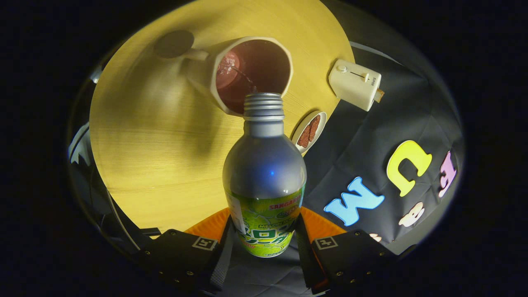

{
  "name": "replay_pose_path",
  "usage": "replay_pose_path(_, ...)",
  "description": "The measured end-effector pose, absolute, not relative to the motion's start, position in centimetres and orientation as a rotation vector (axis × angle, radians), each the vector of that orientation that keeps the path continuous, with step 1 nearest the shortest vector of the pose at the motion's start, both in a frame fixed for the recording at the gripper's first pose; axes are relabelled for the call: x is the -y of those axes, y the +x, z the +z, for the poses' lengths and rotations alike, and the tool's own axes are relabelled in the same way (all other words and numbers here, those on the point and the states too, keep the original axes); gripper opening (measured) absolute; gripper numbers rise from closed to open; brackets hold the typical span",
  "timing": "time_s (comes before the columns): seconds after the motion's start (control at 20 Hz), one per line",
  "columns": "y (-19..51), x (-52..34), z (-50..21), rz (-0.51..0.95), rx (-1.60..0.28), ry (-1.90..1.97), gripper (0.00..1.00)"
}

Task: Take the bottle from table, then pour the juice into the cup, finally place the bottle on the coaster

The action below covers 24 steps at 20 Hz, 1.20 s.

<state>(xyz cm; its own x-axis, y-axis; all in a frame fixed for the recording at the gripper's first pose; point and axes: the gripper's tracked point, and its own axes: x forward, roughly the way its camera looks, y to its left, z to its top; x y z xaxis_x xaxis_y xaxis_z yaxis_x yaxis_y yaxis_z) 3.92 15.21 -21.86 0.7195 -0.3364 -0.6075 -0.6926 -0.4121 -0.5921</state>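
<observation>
My gripper (264, 237) is shut on a silver metal bottle (264, 173) with a green label, one finger pressing each side of its lower body. The bottle is tilted forward, and its open threaded neck (263, 107) reaches just over the rim of a cream cup (214, 78) with a dark red inside. A thin dark stream runs from the neck into the cup, where liquid shows at the bottom. A dark round coaster (174, 43) lies on the wooden table (156, 144) beyond the cup, by its handle.
A small plate (310, 131) holding brown slices sits near the table's edge, just beside the bottle's neck. A cream toaster (355, 84) stands further along that edge. The booth's black cloth wall (371, 136) hangs behind them.
</observation>
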Motion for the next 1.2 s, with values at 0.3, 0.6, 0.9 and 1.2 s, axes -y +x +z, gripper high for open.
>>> replay_pose_path(0.3,3.2,-14.3,-24.1,0.543,-0.813,-1.869,0.70)
replay_pose_path(0.6,1.9,-13.6,-26.7,0.571,-0.871,-1.568,0.71)
replay_pose_path(0.9,1.2,-14.8,-27.9,0.612,-0.845,-1.276,0.71)
replay_pose_path(1.2,1.7,-15.4,-28.7,0.593,-0.820,-0.912,0.71)
